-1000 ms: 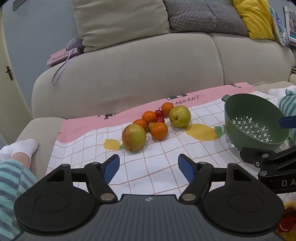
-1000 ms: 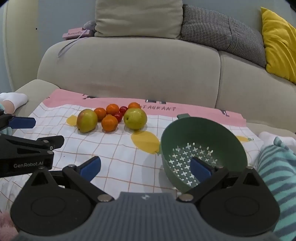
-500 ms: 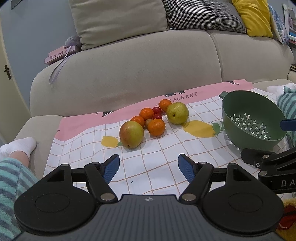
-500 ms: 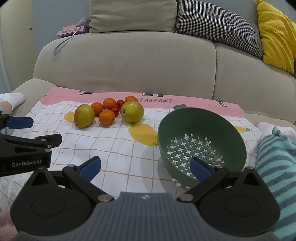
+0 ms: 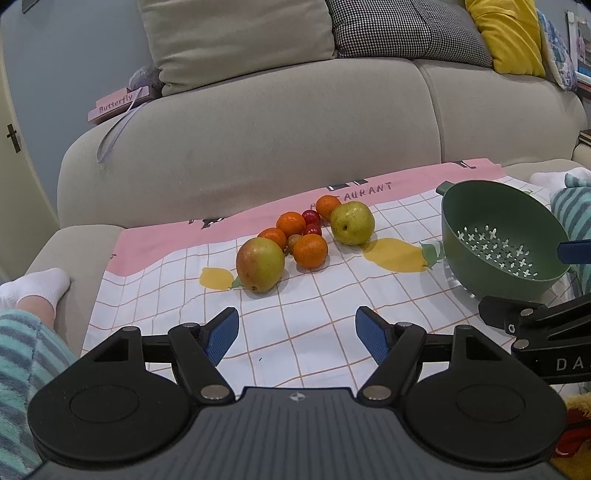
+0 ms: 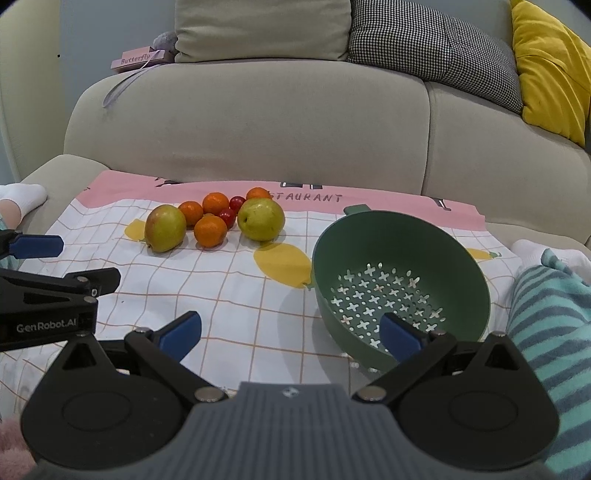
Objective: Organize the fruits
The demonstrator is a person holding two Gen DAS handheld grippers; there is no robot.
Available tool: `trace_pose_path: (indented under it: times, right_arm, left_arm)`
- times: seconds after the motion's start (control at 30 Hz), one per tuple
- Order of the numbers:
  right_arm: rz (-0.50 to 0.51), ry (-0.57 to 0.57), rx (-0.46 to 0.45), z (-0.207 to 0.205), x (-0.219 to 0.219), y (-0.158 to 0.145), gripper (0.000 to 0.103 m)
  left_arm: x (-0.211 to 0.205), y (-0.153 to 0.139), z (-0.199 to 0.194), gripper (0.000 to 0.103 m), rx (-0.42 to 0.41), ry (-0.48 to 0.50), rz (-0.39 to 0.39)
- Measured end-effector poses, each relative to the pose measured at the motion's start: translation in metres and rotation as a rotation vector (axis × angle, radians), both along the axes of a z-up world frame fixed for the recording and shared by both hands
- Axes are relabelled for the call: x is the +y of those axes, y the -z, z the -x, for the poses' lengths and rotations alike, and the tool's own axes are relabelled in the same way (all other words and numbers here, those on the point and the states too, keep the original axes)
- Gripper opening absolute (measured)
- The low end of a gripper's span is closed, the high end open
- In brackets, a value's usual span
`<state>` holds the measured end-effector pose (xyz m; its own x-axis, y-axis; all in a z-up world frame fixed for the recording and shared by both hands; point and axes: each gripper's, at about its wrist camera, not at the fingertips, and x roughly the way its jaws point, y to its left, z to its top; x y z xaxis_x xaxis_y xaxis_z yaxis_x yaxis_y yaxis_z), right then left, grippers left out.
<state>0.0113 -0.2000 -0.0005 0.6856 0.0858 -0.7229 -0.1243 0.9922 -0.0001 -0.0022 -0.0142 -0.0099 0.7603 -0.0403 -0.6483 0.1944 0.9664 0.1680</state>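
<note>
Fruits [image 5: 295,240] huddle touching on the checked cloth [image 5: 314,325] left of the empty green colander [image 6: 402,284], firm, round, roll-prone, best pinched across their middles by either wide-spread, empty gripper, left gripper [image 5: 297,334] or right gripper [image 6: 290,332].

1. A beige sofa [image 6: 258,122] fills the background, carrying beige [image 6: 262,26], houndstooth [image 6: 432,48] and yellow [image 6: 550,62] cushions.
2. Grey-blue wall [image 5: 66,62] behind.
3. A pink box [image 6: 135,59], possibly a book, rests on the sofa back.
</note>
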Motion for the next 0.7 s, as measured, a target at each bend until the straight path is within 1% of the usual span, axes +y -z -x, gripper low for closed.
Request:
trace_pose_path:
  times: [0.7]
  right_arm:
    - [-0.002, 0.011, 0.015, -0.0020, -0.0010, 0.0032, 0.099]
  left_arm:
    - [-0.0014, 0.0017, -0.0004, 0.085, 0.009, 0.002, 0.006]
